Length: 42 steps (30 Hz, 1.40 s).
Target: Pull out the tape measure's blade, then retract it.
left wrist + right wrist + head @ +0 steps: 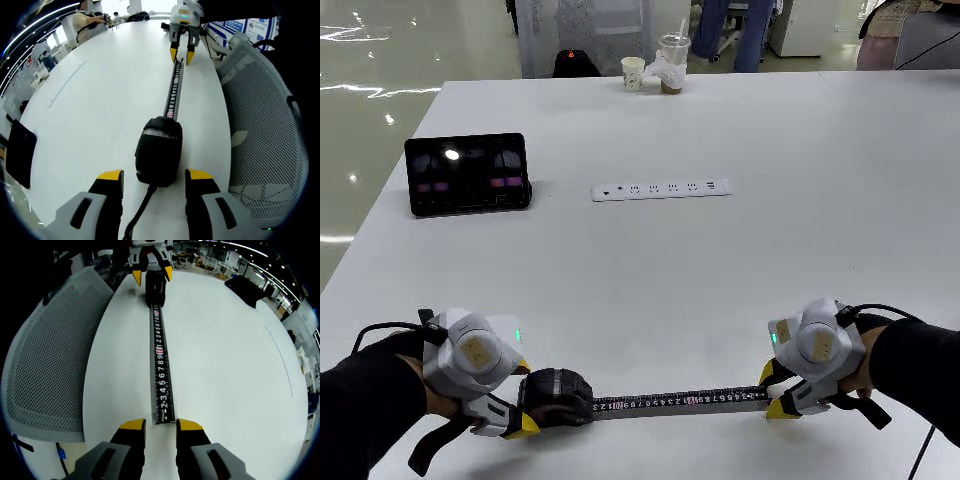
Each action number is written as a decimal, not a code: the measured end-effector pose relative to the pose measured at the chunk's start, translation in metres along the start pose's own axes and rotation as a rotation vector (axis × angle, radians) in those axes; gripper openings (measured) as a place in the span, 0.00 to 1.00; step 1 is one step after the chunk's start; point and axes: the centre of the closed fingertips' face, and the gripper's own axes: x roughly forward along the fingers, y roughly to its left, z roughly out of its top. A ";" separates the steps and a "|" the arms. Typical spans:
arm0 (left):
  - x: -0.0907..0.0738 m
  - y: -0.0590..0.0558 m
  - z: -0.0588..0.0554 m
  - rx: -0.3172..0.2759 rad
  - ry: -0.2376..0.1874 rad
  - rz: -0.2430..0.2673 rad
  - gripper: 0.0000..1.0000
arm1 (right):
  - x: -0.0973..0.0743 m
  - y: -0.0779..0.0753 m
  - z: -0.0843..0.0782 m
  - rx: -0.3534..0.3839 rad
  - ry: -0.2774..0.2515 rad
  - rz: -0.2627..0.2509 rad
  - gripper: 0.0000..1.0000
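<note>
**Jaws standing open at both ends of a drawn-out tape measure**

Left gripper [155, 176]: jaws are standing apart, flanking the rear of the black case [159, 150]. A strip of table [720, 270] is showing between one jaw and the case, so I am reading this as bracketing, not clamping.

Right gripper [161, 424]: jaws are sitting narrowly apart, with the tip of the blade [161, 355] lying between them and a sliver of gap showing on one side.

Position: the tape measure [557, 397] is lying along the near edge of the white table. Its case is sitting at the left gripper, and the blade is running flat and straight across to the right gripper, numerals facing up.

Handling, as judged: the case is looking compact, rubbery and fairly dense, so gripping across its flat sides is seeming the sound hold. The blade is looking like thin, springy steel, stiff along its length, slick on its faces and prone to kinking. Its end hook is offering the best purchase. A spring is probably pulling it homeward, so letting go abruptly is risking a snap-back, and easing the tip toward the case is looking wiser.
</note>
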 end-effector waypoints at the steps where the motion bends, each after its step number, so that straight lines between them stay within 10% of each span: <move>1: -0.001 0.001 0.000 -0.008 -0.005 0.003 0.47 | -0.002 0.000 0.000 0.002 -0.003 -0.005 0.21; 23: -0.032 0.012 -0.004 -0.308 -0.214 0.136 0.68 | -0.057 -0.024 0.000 0.307 -0.277 -0.371 0.46; 34: -0.047 0.018 -0.009 -0.485 -0.334 0.265 0.78 | -0.062 -0.004 0.001 0.449 -0.334 -0.374 0.59; 42: -0.042 -0.003 -0.036 -0.582 -0.351 0.287 0.89 | -0.069 0.009 -0.009 0.579 -0.417 -0.433 0.66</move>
